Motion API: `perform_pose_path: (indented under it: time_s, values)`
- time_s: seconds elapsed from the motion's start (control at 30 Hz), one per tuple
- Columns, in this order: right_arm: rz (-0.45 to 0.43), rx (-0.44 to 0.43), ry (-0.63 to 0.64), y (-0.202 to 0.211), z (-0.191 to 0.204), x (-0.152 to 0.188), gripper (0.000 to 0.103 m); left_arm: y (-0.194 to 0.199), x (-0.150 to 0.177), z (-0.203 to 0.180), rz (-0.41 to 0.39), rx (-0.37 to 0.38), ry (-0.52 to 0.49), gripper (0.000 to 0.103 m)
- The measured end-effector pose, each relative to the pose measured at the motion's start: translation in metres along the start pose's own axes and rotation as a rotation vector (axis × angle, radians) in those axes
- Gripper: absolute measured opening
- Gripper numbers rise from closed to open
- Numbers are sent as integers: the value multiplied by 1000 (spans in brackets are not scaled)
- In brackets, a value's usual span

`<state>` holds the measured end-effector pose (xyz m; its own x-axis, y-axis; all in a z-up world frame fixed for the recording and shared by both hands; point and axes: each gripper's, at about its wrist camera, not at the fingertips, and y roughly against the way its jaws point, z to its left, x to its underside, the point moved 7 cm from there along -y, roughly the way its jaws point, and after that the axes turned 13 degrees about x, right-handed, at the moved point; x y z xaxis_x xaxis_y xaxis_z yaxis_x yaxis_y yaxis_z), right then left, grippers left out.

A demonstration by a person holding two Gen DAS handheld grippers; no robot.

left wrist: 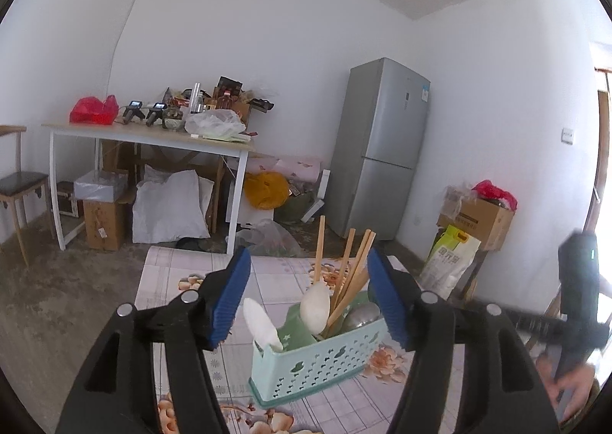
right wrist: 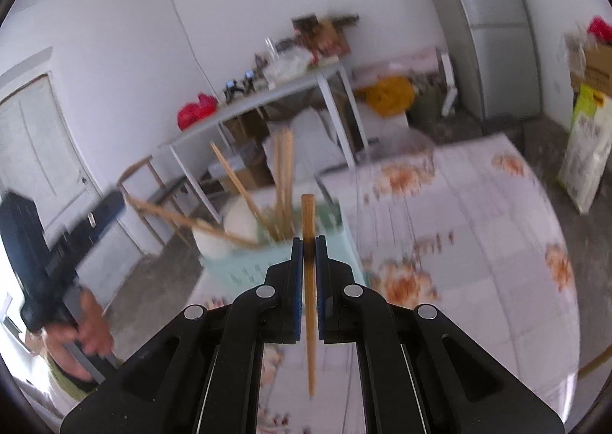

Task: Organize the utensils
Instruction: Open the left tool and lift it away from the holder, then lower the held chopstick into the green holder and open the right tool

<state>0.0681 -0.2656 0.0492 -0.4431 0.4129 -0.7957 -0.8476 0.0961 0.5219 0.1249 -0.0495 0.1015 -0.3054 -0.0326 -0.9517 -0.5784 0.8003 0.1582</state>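
A pale green perforated basket is seen standing on a table covered with a floral cloth, with several wooden chopsticks leaned upright in its rear compartment beside a white spoon and a metal spoon bowl, while a second white spoon is propped in the near end compartment. The left gripper is held level in front of the basket with its blue-padded jaws set wide apart; nothing is gripped, and the basket and utensils are framed in the gap between the pads without being touched. In the right wrist view, which is blurred, the right gripper is shown closed tight on a single wooden chopstick, which is clamped upright between the pads with one end rising above the fingertips and the other hanging below them, over the near side of the basket. A hand wrapped around the other gripper's handle is seen at the left edge. A cluttered white desk and a silver fridge are visible against the far wall.
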Motion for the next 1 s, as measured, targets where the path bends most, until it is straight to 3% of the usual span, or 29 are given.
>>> perform_pose_path:
  time_s: [0.3, 0.6, 0.8, 1.0]
  values:
    - [-174, -40, 78, 30, 31, -78, 4, 14, -1, 4, -28, 21, 14, 64]
    - [-271, -65, 123, 23, 65, -132, 4, 18, 27, 5, 29, 38, 40, 65]
    - [-264, -32, 136, -7, 72, -125, 4, 11, 56, 0, 98, 61, 67, 67]
    - [-137, -35, 117, -61, 63, -80, 4, -1, 77, 0, 153, 64, 65, 70]
